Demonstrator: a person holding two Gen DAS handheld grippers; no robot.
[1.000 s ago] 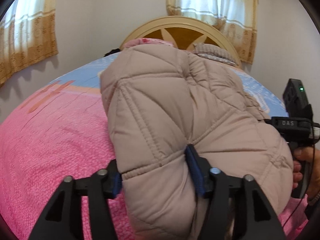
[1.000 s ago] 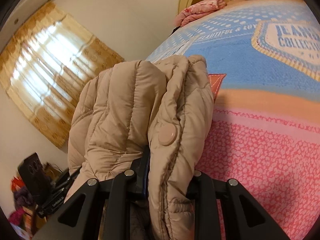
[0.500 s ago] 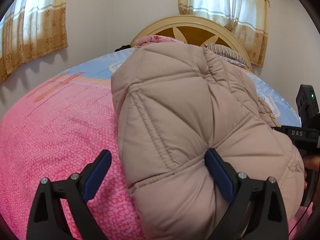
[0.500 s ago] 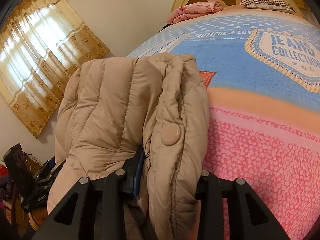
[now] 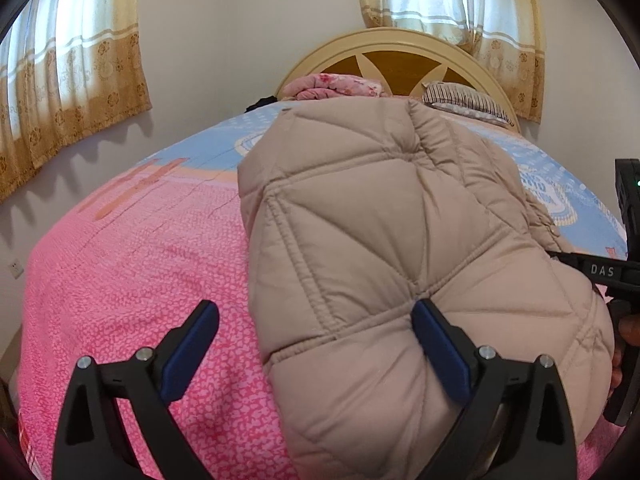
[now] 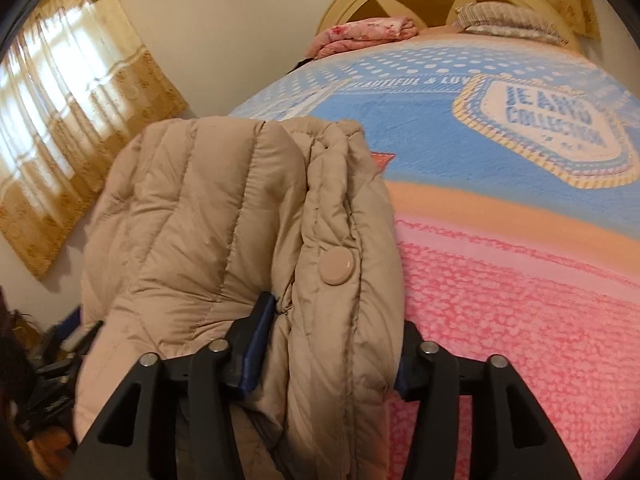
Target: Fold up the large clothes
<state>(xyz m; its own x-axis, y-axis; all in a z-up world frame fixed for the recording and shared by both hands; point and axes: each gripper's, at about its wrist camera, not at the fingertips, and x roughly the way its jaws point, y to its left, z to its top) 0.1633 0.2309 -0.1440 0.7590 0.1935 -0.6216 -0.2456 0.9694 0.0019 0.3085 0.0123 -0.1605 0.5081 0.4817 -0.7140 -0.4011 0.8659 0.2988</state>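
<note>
Beige quilted puffer jacket [image 5: 400, 264], bundled in a thick fold, lying on the pink-and-blue bedspread [image 5: 132, 272], near edge toward both cameras, far end reaching up the bed toward the cream headboard [image 5: 396, 46].

Left gripper [image 5: 316, 344]: jaws spread wide, released. Right blue pad [image 5: 438, 354] pressed into a quilt seam on top of the bundle; left pad over bare bedspread, clear of the cloth. Jacket edge between the two, but nothing pinched.

Right gripper [image 6: 324, 346]: jaws clenched on the jacket's snap-button placket [image 6: 340, 280], left blue pad [image 6: 256, 344] dug into the padding, right pad mostly hidden behind the fold. Round snap button [image 6: 337, 267] just ahead of the pinch.

Long axis of the bundle: roughly along the bed, foot to headboard, straight ahead of both sets of jaws. In the left wrist view, bulk of the jacket right of centre, running off toward the other gripper's black body [image 5: 616, 272] at the right edge. In the right wrist view, bulk to the left, placket edge centred.

Judgement: right hand the only one with a hold, so any lift or shift now carried by that side alone; left hand nearer the quilted corner and needing a small shift rightward, or a closing of the jaws, to catch it. Folded pink blanket [image 5: 336, 85] and striped pillow [image 5: 464, 98] by the headboard, well apart from the jacket.
</note>
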